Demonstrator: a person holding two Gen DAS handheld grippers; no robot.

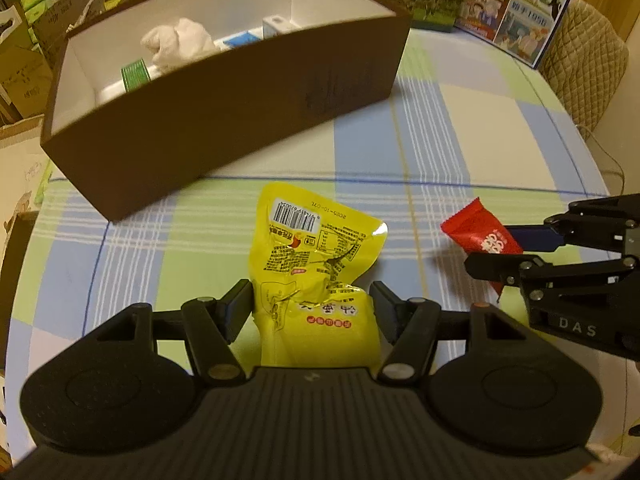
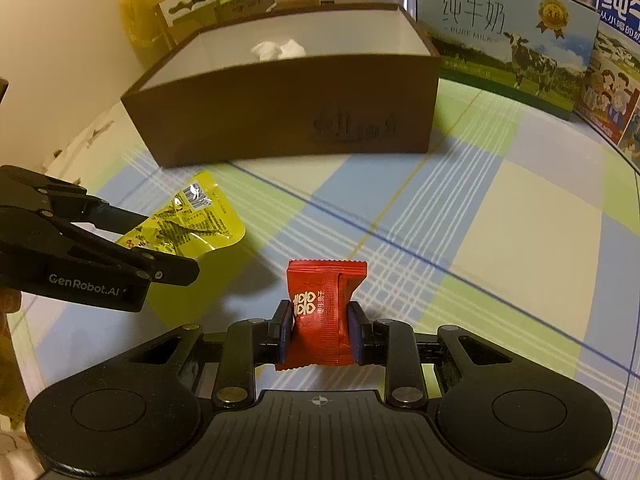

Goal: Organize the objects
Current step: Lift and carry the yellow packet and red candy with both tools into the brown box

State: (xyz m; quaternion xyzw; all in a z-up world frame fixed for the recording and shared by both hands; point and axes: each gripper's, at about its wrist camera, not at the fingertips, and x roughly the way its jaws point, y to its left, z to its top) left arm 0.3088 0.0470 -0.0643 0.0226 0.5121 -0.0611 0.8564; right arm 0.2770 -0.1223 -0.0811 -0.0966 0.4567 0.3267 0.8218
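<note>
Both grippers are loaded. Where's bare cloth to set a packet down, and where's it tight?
Bare tablecloth lies right of the brown box, bordered behind by the milk cartons. It is crowded in front of the box, where the left gripper holds the yellow packet and the right gripper holds the red candy.

left gripper (image 1: 312, 304): black, ribbed, silver screws, "genrobot.ai" | right gripper (image 2: 320, 320): black, blue-lined jaws, "das"

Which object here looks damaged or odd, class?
The yellow snack packet in the left gripper is creased and crumpled, foil showing at the folds. The red candy in the right gripper looks intact.
</note>
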